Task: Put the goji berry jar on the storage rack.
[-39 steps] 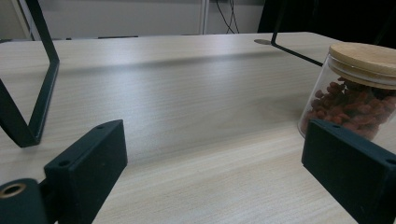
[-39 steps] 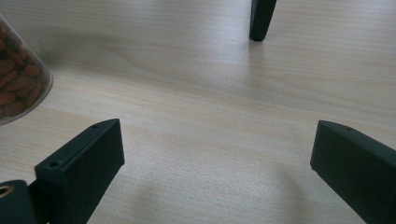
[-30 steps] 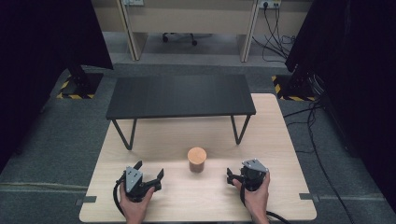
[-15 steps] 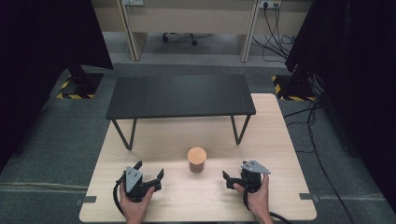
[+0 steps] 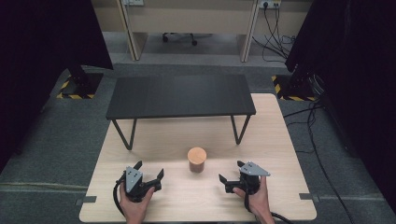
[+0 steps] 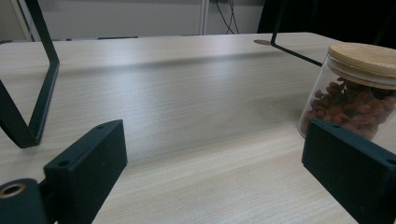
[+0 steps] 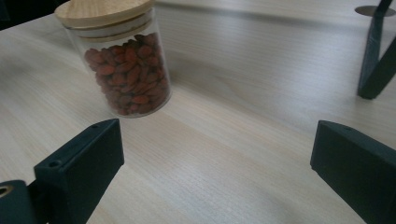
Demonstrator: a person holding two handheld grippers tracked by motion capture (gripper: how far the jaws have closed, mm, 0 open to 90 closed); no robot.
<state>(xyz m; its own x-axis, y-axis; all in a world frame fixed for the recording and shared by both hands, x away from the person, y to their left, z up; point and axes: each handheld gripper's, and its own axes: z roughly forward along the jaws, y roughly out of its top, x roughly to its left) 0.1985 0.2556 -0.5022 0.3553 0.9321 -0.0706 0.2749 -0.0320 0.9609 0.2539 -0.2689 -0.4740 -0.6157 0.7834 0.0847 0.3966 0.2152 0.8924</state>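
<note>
Standing upright on the wooden table (image 5: 280, 140), the glass jar (image 5: 196, 160) sits near the centre, at 6 o'clock from the black shelf (image 5: 180, 95). It holds red dried berries (image 7: 130, 74) almost to the top, and a wooden lid (image 7: 103, 10) closes it. The left tool (image 5: 148, 173) is at 8 o'clock from the jar, the right tool (image 5: 230, 175) at 4 o'clock. Both tools are spread wide, holding nothing and touching nothing.

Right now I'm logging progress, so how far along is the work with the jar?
Nothing looks done: the jar stands upright on the table, wooden lid on, red dried fruit inside. In hand is only the approach: the left gripper and right gripper sit either side of it, jaws open, neither touching. Grasping and moving it are left.
</note>
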